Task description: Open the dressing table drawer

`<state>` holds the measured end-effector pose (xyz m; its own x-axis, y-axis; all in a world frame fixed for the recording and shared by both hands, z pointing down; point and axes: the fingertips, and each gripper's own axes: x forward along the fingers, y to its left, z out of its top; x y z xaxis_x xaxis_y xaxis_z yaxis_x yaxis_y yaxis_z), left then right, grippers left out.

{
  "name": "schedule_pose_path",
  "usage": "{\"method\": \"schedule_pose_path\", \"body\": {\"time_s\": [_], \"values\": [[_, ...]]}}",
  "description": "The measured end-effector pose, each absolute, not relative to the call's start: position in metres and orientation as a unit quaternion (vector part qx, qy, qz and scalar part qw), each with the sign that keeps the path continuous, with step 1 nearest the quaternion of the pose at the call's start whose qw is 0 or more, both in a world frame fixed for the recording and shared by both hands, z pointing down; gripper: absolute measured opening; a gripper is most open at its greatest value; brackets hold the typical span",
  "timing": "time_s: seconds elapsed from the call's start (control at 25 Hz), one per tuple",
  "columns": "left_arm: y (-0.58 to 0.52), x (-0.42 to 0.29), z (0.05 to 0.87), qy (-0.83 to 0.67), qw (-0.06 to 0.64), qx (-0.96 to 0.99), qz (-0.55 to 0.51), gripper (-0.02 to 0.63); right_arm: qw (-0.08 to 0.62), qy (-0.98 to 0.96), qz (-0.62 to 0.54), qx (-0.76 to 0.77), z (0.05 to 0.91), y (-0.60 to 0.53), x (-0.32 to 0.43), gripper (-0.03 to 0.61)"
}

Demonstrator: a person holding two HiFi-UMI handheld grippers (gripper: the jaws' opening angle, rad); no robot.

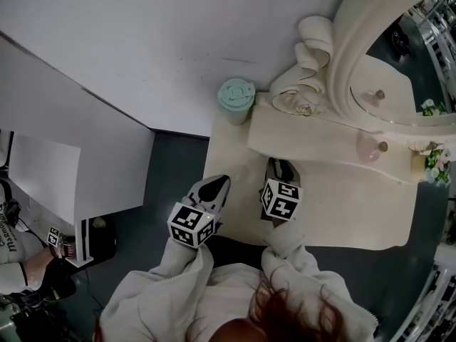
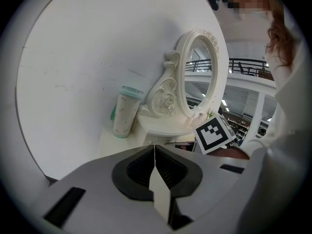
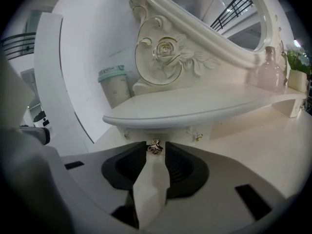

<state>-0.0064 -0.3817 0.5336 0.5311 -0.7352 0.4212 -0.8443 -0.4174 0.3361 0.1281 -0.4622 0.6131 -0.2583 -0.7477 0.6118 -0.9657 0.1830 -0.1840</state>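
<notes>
The small metallic knob (image 3: 155,147) of the cream-white dressing-table drawer (image 3: 161,133), just beneath the curved raised shelf (image 3: 204,108), was clamped by the right gripper (image 3: 155,150), while the left gripper (image 2: 154,149) was seen with jaws pressed together, empty.

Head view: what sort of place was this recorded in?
Probably a mock bedroom corner inside a large hall: a cream dressing table with a carved oval mirror, a pink bottle on its shelf, and railings beyond the white backdrop.
</notes>
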Motion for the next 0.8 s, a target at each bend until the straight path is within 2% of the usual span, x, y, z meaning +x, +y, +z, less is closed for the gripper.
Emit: {"method": "schedule_pose_path", "body": {"time_s": [0.12, 0.8], "values": [[-0.379, -0.007, 0.534, -0.473, 0.260, 0.835, 0.105, 0.020, 0.195, -0.744, 0.271, 0.579, 0.614, -0.463, 0.127, 0.115], [-0.354, -0.018, 0.532, -0.476, 0.255, 0.835, 0.106, 0.020, 0.191, -0.744, 0.271, 0.580, 0.616, -0.438, 0.130, 0.114]]}}
